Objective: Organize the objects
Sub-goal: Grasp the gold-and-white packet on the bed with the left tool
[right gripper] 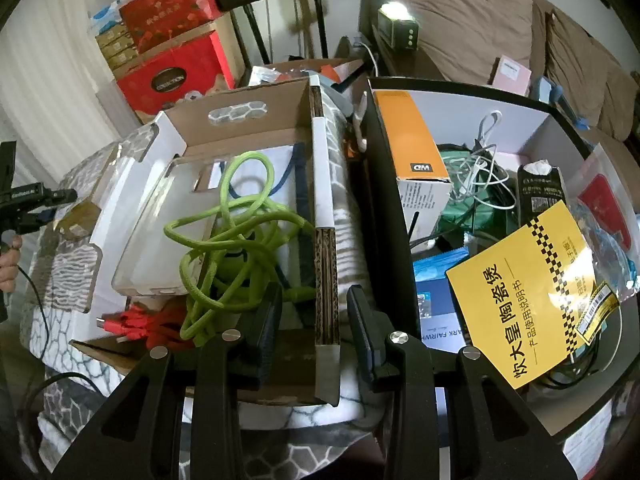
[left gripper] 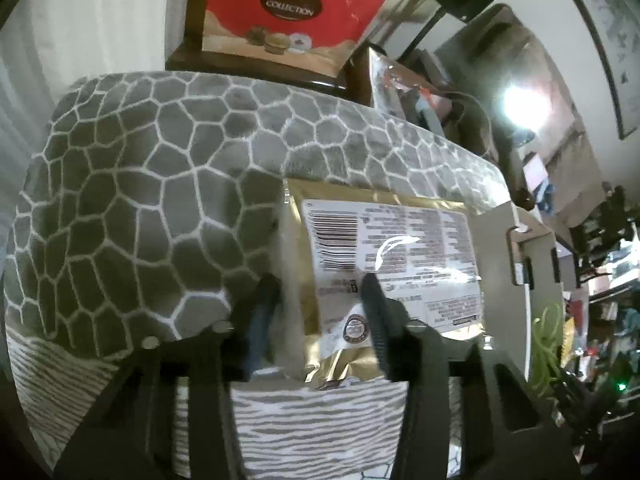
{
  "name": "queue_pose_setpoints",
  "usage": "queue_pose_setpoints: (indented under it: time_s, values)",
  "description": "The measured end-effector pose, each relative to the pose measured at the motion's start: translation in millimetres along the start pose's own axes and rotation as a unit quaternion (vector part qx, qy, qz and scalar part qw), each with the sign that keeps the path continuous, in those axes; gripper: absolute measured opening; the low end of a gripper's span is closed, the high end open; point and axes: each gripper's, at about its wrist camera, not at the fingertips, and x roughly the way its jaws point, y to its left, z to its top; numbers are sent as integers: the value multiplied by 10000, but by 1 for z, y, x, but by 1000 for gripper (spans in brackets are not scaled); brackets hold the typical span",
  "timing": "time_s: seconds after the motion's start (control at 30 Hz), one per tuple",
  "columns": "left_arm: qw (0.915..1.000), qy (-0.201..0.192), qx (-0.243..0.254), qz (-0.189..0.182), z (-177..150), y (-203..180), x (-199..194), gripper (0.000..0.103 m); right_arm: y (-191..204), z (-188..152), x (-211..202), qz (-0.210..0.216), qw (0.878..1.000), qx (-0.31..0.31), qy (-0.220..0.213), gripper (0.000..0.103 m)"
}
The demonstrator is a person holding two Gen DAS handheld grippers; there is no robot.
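My left gripper (left gripper: 320,292) is shut on a gold foil packet (left gripper: 384,256) with a white printed label, held just above the grey patterned blanket (left gripper: 140,200). The same gripper shows far left in the right wrist view (right gripper: 60,200), with the packet (right gripper: 78,216) beside the cardboard box. My right gripper (right gripper: 314,312) is open, its fingers either side of the right wall of the open cardboard box (right gripper: 324,208). The box holds a tangled green cord (right gripper: 224,240), a clear plastic tray (right gripper: 160,224) and a red cable (right gripper: 140,326).
A black bin (right gripper: 380,184) right of the box holds an orange WD box (right gripper: 416,140), white cables (right gripper: 480,168), a yellow manual (right gripper: 528,292) and bags. Red Collection boxes (right gripper: 172,76) are stacked behind. A brown sofa (right gripper: 480,20) is at the back right.
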Motion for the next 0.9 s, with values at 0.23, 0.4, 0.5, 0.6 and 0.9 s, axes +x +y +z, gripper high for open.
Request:
queue_pose_setpoints:
  time_s: [0.23,0.4,0.5,0.6,0.9]
  values:
    - [9998,-170,-112,-14,-1,3,-5,15,1,2,1,-7,10000,-18,23,34]
    - [9986,-268,-310,-336,-2,5,-18,12,1,2,5,13,10000,-3,79,34]
    - [9971,-322,-367,-578,-1,2,-28,11,0,1,9,37,9999,9,123,34]
    - [9951,-345,-378,-849,0,-4,-39,11,-1,2,12,91,9998,5,158,33]
    - [9891,-403,-279,-1385,0,-27,-62,9,7,1,15,-223,9990,-363,147,17]
